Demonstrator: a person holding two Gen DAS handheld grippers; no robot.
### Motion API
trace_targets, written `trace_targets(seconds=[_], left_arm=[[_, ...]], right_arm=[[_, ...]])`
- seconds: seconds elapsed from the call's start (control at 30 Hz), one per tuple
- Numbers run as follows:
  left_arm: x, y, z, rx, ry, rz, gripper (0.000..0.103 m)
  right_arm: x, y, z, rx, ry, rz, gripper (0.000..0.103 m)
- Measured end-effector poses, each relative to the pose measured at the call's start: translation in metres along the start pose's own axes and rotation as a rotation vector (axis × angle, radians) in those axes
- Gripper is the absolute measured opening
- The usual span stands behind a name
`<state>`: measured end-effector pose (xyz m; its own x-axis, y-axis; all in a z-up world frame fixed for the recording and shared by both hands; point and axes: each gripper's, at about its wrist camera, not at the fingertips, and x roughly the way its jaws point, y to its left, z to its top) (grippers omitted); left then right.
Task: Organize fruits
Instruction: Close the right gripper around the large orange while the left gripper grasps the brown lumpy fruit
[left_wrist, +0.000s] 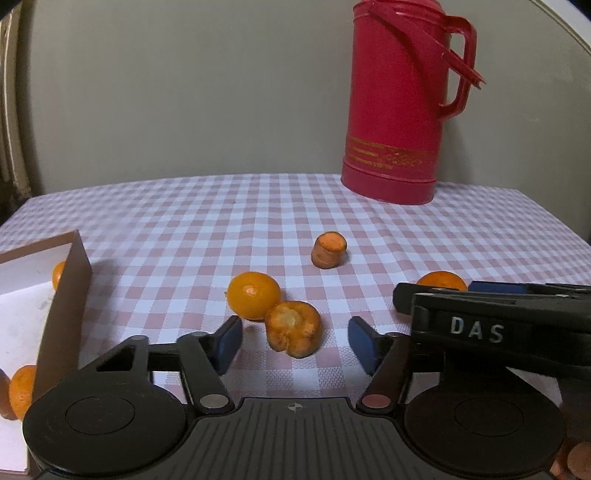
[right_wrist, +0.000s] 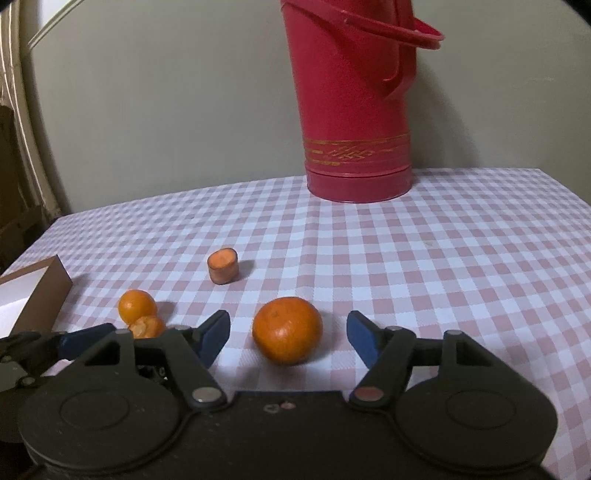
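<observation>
A carrot top (left_wrist: 293, 328) lies on the checked tablecloth (left_wrist: 258, 214) between the spread blue fingers (left_wrist: 227, 343) of the left gripper (left_wrist: 295, 343), touched by neither. Just behind it, touching its left shoulder, sits a small round orange (left_wrist: 253, 294). Farther back, apart from both, a short carrot stub (left_wrist: 330, 249) stands on its cut end.

In the right wrist view a bigger orange (right_wrist: 287, 329) rests on the cloth between the wide-open fingers (right_wrist: 360, 339) of the right gripper (right_wrist: 288, 338), with a gap on either side. The same orange shows in the left view only as a sliver (left_wrist: 441, 280) behind the right gripper's black body. Both grippers hold nothing.

At the left edge of the table lies an open cardboard box (left_wrist: 70, 295) with a white inside. 1 orange (left_wrist: 58, 275) peeks over its wall from inside, and another (left_wrist: 22, 391) shows low at the box's near end; whether that 1 is in or out of the box I cannot tell.

A tall red flask (left_wrist: 397, 103) with a handle stands at the back of the table against the pale wall (left_wrist: 184, 92).
</observation>
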<state>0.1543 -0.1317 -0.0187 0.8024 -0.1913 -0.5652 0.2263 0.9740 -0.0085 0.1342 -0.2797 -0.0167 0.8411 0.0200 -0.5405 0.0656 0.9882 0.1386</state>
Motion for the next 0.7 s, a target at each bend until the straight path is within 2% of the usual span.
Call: trace_targets(seconds=[0.23,0.33,0.7], left_arm=[[0.0038,-0.0064,-0.0006,0.018,0.016,-0.001,0.040],[0.0032,-0.0067,-0.0008,0.020,0.014,-0.004,0.034],[-0.0034,-0.0065,-0.0022,0.023,-0.008,-0.012,0.034]], right_arm=[[0.0059,0.0066,0.0000,-0.021,0.021,0.000,0.042],[0.0049,0.0084,-0.0001,-0.039,0.009,-0.014,0.034],[-0.0001,0.0060,-0.0007,-0.039,-0.005,-0.014,0.032]])
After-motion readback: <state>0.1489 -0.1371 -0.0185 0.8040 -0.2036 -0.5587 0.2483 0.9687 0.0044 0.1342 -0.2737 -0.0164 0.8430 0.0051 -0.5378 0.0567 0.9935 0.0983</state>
